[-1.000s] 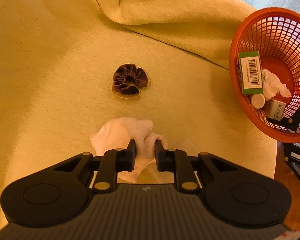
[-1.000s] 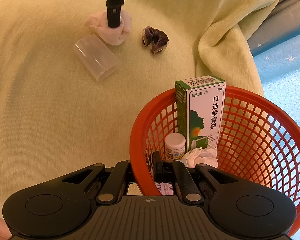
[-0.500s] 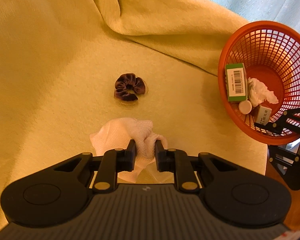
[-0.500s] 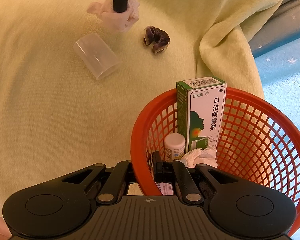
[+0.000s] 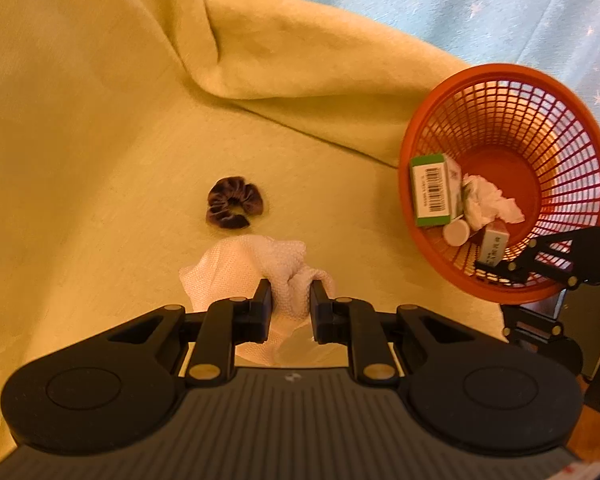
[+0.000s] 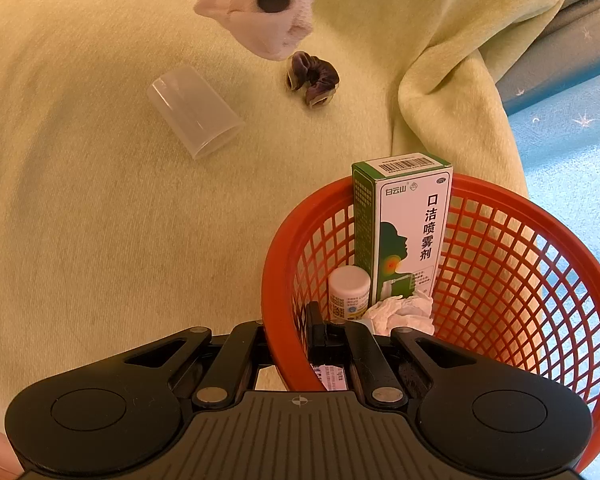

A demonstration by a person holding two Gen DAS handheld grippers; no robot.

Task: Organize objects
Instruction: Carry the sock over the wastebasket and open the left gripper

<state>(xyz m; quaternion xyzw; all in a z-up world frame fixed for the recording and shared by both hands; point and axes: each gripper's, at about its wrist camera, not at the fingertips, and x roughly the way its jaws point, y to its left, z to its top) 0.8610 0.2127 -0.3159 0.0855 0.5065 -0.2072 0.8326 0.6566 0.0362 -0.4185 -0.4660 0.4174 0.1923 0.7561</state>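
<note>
Lifted now, one cloth (image 5: 260, 268) stays pinched in left fingers (image 5: 263, 300); right fingers (image 6: 314, 328) clamp one basket (image 6: 500, 216).

Matte black plastic tongs (image 5: 291, 300): ribbed grey base at 6 o'clock, round side discs, brass-coloured pivot screws.

Scrunchie (image 6: 313, 79) right of tipped cup (image 6: 194, 116) on blanket (image 6: 100, 220), box (image 6: 404, 232), bottle (image 6: 349, 293) inside basket (image 6: 500, 264) nearer right
</note>
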